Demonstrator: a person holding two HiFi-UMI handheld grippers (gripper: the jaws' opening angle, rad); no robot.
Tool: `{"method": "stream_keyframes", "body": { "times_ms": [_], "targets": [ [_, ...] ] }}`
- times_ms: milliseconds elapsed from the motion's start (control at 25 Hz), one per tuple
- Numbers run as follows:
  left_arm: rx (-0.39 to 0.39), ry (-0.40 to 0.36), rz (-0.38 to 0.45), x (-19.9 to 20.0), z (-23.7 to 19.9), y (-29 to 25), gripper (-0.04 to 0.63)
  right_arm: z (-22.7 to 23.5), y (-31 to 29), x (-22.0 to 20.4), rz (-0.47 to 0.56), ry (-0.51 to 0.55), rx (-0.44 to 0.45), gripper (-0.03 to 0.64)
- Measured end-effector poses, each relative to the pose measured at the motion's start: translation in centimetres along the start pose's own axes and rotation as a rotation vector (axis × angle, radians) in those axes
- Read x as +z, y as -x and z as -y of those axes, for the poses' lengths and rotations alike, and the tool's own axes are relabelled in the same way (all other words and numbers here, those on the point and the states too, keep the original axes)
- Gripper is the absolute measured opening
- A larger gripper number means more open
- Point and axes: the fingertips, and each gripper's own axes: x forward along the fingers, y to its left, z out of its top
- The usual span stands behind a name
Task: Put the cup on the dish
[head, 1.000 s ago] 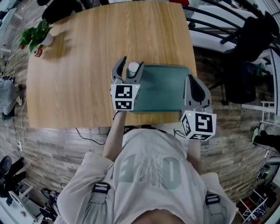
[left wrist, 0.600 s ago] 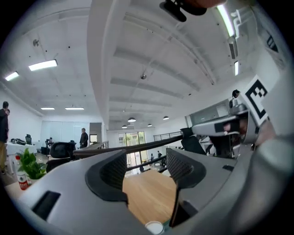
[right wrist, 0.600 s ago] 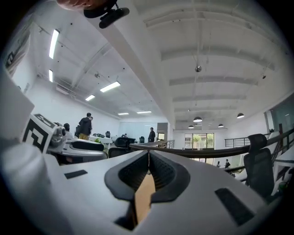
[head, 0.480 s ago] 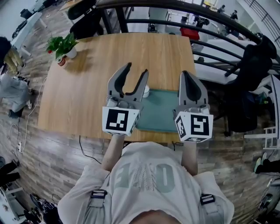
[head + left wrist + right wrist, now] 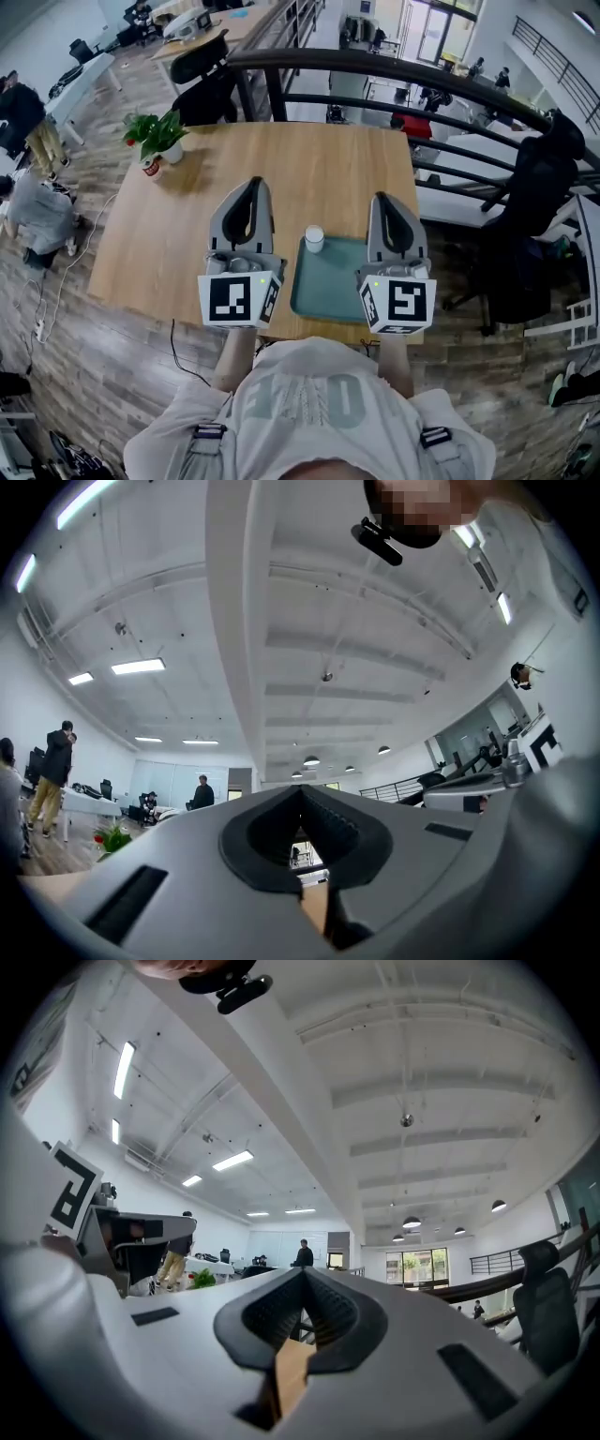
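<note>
A small white cup [image 5: 314,239] stands upright on the far left corner of the teal dish [image 5: 334,281], which lies at the near edge of the wooden table [image 5: 187,234]. My left gripper [image 5: 249,184] hangs in the air left of the cup, apart from it. Its jaws have just been closing and now stand shut with nothing between them. My right gripper [image 5: 385,200] is lifted over the dish's right side, also shut and empty. In the left gripper view my left gripper [image 5: 302,795] points at the ceiling; in the right gripper view my right gripper [image 5: 305,1275] does the same.
A potted plant [image 5: 159,139] stands at the table's far left corner. A black railing [image 5: 422,84] runs behind the table, a black office chair [image 5: 202,67] stands beyond it, and another chair [image 5: 539,178] is at the right. People are in the room at the far left.
The left gripper, open around the cup a second ago, has lifted off it and shut. Both grippers have risen and tipped upward. The cup stays on the dish.
</note>
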Motion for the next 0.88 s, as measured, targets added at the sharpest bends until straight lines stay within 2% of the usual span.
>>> {"method": "stream_keyframes", "body": {
  "times_ms": [240,880],
  "targets": [
    [-0.005,0.009,-0.006,-0.1,0.4,0.6,0.009,-0.3,0.6,-0.4,-0.012,-0.028,0.021,0.018],
    [0.001,0.042,-0.005,-0.3,0.4,1.3,0.009,-1.6,0.7,-0.4,-0.023,0.014,0.063,0.018]
  ]
}}
